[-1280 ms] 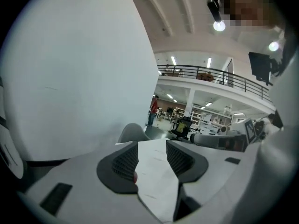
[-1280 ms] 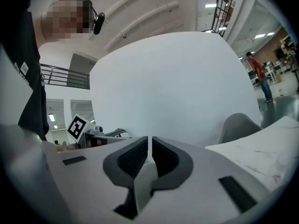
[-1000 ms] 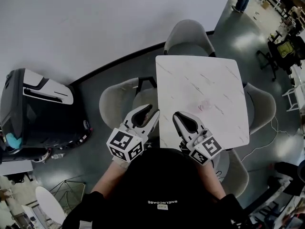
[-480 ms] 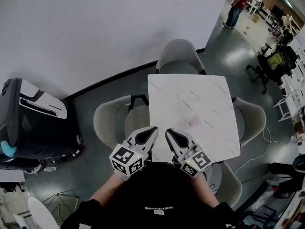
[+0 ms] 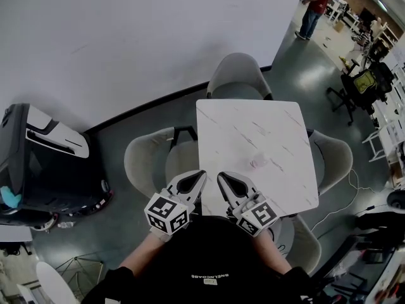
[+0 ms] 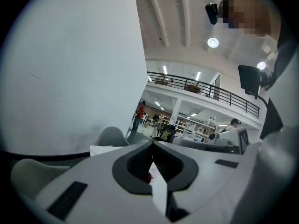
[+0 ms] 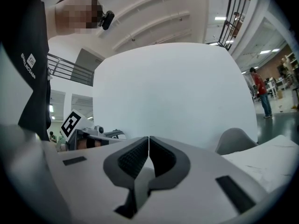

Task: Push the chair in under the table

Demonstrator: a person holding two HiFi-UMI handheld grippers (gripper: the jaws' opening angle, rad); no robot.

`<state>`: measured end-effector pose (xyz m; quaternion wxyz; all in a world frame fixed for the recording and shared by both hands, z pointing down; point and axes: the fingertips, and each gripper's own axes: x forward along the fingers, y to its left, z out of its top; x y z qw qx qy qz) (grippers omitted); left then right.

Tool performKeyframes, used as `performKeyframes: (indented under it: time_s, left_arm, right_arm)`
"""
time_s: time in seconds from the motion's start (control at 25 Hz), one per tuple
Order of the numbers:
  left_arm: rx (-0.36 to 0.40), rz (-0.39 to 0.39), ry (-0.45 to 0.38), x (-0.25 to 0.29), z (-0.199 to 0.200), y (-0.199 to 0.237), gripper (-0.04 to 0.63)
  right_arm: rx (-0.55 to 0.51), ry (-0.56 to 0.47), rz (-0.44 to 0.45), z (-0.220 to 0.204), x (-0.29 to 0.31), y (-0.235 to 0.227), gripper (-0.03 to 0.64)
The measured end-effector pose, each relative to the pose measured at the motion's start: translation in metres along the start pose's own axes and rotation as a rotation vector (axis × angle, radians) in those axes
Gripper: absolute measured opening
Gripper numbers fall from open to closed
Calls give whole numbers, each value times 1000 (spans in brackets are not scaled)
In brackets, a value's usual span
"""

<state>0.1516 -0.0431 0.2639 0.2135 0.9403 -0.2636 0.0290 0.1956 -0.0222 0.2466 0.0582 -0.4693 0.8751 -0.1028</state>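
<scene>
In the head view the left gripper and right gripper hover side by side at the near edge of the white table, while the grey chair on the table's left stands with its seat outside the tabletop (probably the one to push, though three others ring the table). In the left gripper view the left gripper has its jaws pressed together on nothing, with the table ahead and that chair off to the left. In the right gripper view the right gripper likewise has its jaws together and empty, so pushing has not begun, and the next move calls for setting a gripper against the chair's back and shoving it toward the table.
</scene>
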Motion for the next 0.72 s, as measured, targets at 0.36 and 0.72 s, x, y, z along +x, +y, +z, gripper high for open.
performKeyframes:
  time_s: [0.36,0.72]
  left_arm:
    - [-3,-6,9,-3,-4,0,6]
    - [-29,18,6,-2,-2,11,6]
  right_arm:
    - [13,14,8,-5,2,3,15]
    - [22,24,-5,-5,5,-2,17]
